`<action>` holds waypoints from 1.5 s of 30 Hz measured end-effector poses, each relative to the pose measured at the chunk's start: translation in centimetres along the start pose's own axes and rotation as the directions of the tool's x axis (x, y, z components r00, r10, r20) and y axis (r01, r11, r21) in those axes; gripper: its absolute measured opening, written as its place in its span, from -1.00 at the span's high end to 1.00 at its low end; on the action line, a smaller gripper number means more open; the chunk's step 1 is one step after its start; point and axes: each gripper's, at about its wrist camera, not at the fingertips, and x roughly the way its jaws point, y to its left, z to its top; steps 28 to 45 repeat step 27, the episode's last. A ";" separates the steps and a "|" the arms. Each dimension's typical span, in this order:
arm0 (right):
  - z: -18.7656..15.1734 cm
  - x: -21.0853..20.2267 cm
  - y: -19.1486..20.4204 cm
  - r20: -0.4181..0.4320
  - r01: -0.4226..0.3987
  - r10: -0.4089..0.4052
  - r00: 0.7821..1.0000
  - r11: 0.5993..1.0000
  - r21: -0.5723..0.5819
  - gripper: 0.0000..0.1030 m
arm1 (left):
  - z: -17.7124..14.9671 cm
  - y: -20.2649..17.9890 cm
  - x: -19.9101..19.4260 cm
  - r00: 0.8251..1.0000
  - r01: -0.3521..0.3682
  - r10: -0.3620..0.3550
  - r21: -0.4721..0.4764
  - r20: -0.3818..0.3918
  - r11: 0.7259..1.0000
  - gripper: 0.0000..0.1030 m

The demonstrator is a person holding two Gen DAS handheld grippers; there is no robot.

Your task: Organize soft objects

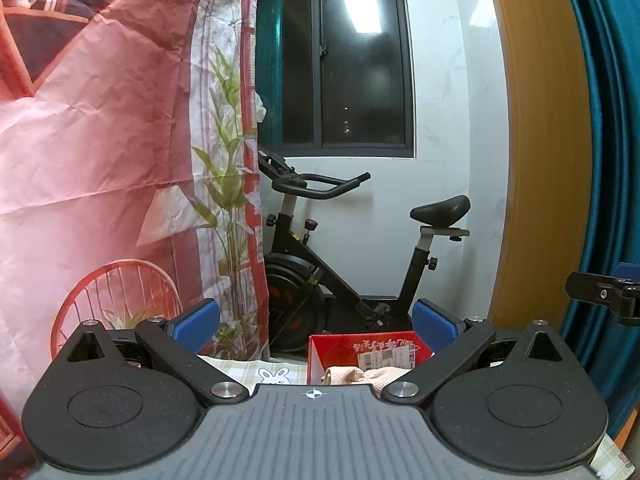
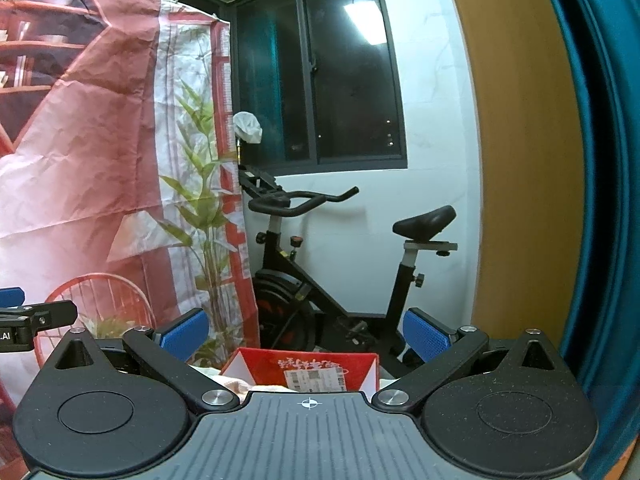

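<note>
Both claws, left (image 1: pixel 316 326) & right (image 2: pixel 306 332), hovering wide apart, empty; red box (image 1: pixel 340 354) holding pale cloth (image 1: pixel 360 376).

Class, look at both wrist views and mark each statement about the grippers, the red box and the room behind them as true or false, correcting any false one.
1. The left gripper has its jaws spread wide with nothing between them. True.
2. The right gripper is clamped on a cloth. False: its jaws are open and empty.
3. The red box holds a pale cloth. True.
4. The red box has a plain, unmarked inner wall. False: a label and printed characters show on it.
5. An exercise bike stands behind the box, below a dark window. True.
6. The curtain at the right edge is red. False: it is blue.
</note>
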 end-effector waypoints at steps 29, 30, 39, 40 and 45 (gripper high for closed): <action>-0.5 0.2 -0.2 -0.006 0.009 -0.009 1.000 1.000 -0.024 -0.99 | -0.2 0.8 0.4 1.000 0.012 -0.012 -0.010 -0.020 1.000 -1.00; -0.5 0.2 -0.2 -0.006 0.009 -0.009 1.000 1.000 -0.024 -0.99 | -0.2 0.8 0.4 1.000 0.012 -0.012 -0.010 -0.020 1.000 -1.00; -0.5 0.2 -0.2 -0.006 0.009 -0.009 1.000 1.000 -0.024 -0.99 | -0.2 0.8 0.4 1.000 0.012 -0.012 -0.010 -0.020 1.000 -1.00; -0.5 0.2 -0.2 -0.006 0.009 -0.009 1.000 1.000 -0.024 -0.99 | -0.2 0.8 0.4 1.000 0.012 -0.012 -0.010 -0.020 1.000 -1.00; -0.5 0.2 -0.2 -0.006 0.009 -0.009 1.000 1.000 -0.024 -0.99 | -0.2 0.8 0.4 1.000 0.012 -0.012 -0.010 -0.020 1.000 -1.00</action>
